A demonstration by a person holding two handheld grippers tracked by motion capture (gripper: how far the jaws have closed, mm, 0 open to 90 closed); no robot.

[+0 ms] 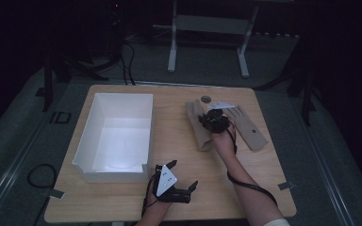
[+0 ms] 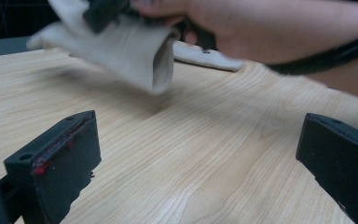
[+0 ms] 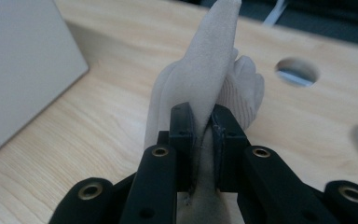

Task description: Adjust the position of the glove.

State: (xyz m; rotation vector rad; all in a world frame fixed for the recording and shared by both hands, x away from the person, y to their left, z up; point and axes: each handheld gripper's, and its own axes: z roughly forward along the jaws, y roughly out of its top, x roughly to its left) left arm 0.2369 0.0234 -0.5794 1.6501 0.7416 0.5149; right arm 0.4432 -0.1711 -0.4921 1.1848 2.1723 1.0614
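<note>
Pale wooden table; right gripper pinches beige fabric glove thinly, so it may slip; left gripper gapes empty.

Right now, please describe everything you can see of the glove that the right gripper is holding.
The glove is pale beige and looks like soft knitted fabric, with a ribbed back and an open cuff seen in the left gripper view. The right gripper is shut on a fold of it. The glove is pinched into a ridge, its fingers pointing away over the wooden table, near a second glove.

Box left of two gloves on table.
</note>
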